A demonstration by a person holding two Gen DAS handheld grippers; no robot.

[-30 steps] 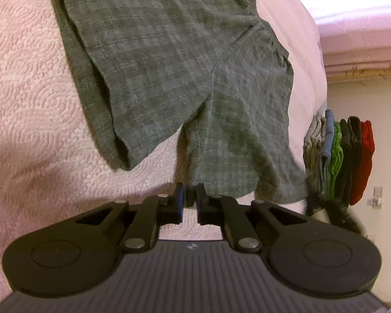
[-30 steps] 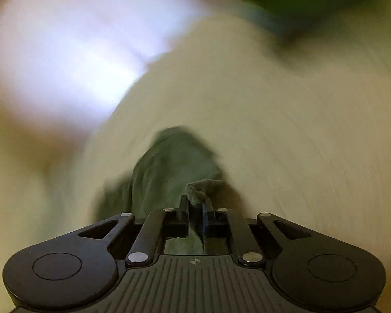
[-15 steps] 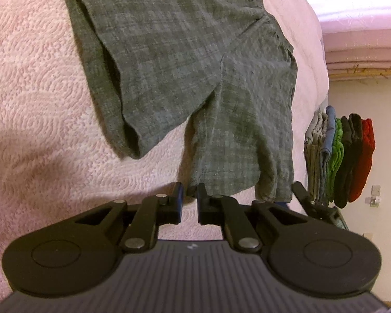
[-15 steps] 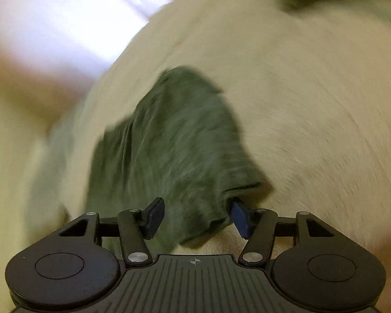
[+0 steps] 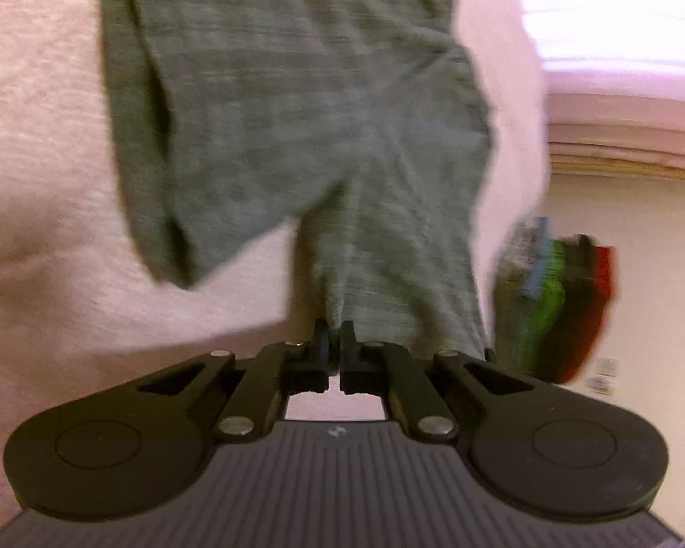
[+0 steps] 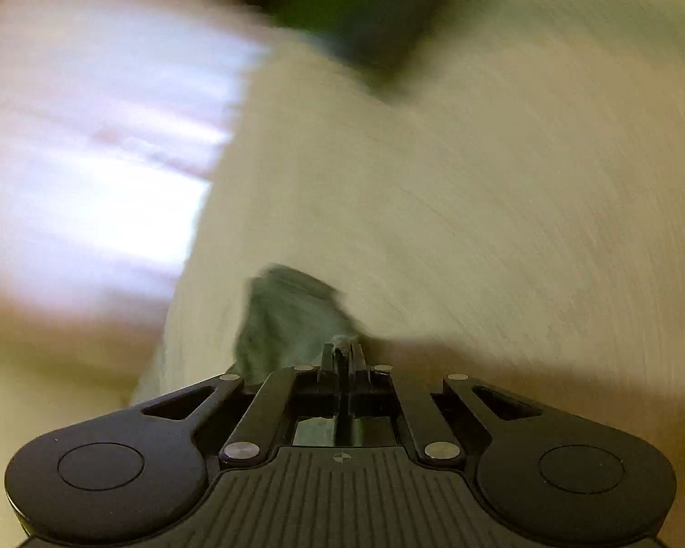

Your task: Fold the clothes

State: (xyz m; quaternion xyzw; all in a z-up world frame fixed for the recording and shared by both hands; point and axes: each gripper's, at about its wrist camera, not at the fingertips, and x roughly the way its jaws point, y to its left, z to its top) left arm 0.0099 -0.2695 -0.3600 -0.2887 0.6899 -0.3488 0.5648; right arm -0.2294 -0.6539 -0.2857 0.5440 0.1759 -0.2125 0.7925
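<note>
**Jaws closing on two hems of one garment**

Jaws on both tools are standing nearly together. Those of the left gripper (image 5: 334, 340), low in the centre of the left wrist frame, are showing a thin slit between them and meeting the lower hem of the shorts (image 5: 297, 114); whether cloth is actually lying in that slit cannot be told through the blur. Those of the right gripper (image 6: 342, 354), low in the centre of the right wrist frame, are pinching a small tuft of the same grey-green cloth, which is bunching up just above them.

In the left wrist frame the shorts are lying spread over the pink bedspread (image 5: 45, 137), filling the upper middle of the frame, with one leg reaching down to the tool and the other ending at the left centre. A stack (image 5: 557, 301) of folded clothes, grey, blue, green, dark and red, is standing at the right edge, off the bed.

Judged from this layout, several garments are already finished, while the shorts are only beginning: they are lying open, with no fold yet made. Bringing the held hems across, halving again and adding the piece to the stack are remaining.
</note>
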